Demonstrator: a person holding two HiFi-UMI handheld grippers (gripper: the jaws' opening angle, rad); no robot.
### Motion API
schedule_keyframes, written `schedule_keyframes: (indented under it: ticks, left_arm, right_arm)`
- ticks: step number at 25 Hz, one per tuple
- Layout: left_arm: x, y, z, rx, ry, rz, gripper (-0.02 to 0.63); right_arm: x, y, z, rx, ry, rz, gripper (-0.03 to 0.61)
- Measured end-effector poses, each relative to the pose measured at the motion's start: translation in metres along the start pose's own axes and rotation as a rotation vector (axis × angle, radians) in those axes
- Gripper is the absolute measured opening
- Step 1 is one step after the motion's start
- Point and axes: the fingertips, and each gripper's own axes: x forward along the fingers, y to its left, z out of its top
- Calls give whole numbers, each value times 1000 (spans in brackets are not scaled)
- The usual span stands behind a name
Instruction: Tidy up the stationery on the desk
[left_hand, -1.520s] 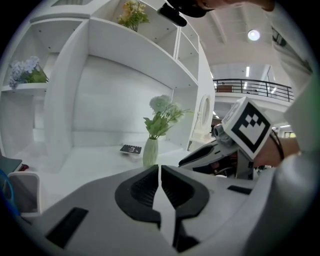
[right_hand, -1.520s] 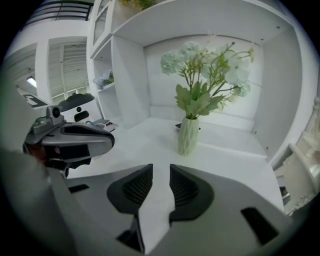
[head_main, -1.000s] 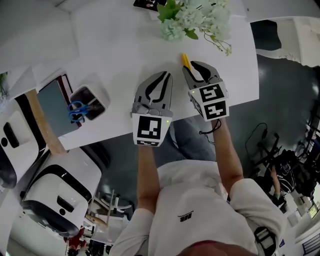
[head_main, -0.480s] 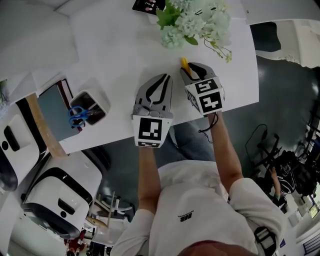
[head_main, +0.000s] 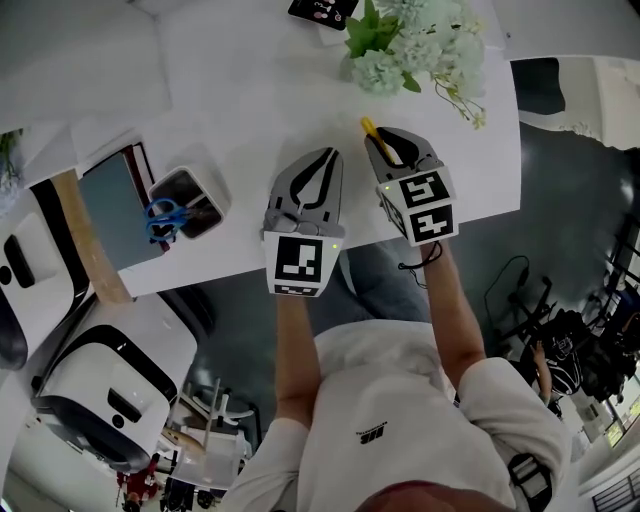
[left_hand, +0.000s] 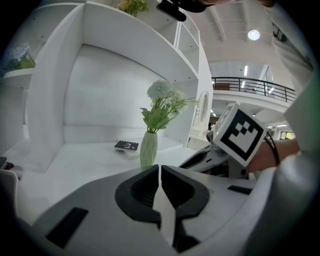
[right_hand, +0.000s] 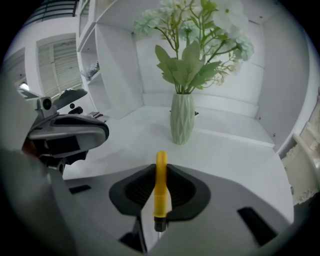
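Observation:
A yellow pen (right_hand: 160, 187) is clamped between the jaws of my right gripper (right_hand: 161, 172), its yellow end sticking forward and its dark tip toward the camera. From the head view the yellow pen (head_main: 371, 129) pokes out ahead of the right gripper (head_main: 385, 145) over the white desk (head_main: 250, 110). My left gripper (head_main: 322, 162) hangs beside it to the left, jaws closed together with nothing between them; the left gripper (left_hand: 159, 172) looks the same in its own view. A white pen holder (head_main: 188, 203) with blue-handled scissors (head_main: 160, 216) stands at the desk's left.
A white ribbed vase (right_hand: 182, 119) with green and white flowers (head_main: 415, 45) stands ahead of the right gripper. A small dark device (head_main: 322, 10) lies at the back of the desk. A tablet-like grey board (head_main: 115, 210) lies beside the pen holder. White shelving (left_hand: 100, 75) rises behind.
Both grippers have stayed almost in place; the right gripper with the pen tilted briefly and returned. The view has shifted slightly, so the desk items appear a bit further right.

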Motion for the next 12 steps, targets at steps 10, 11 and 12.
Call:
schedule_keyframes:
  ticks: [10, 11, 12]
  left_arm:
    - [-42, 31, 1, -61, -14, 94, 0]
    - [-47, 35, 1, -69, -18, 105, 0]
    - [-52, 39, 2, -78, -21, 116, 0]
  right_arm:
    - [-17, 58, 49, -103, -126, 85, 54]
    - [-18, 64, 54, -114, -133, 95, 54]
    - [-18, 70, 58, -124, -140, 106, 54]
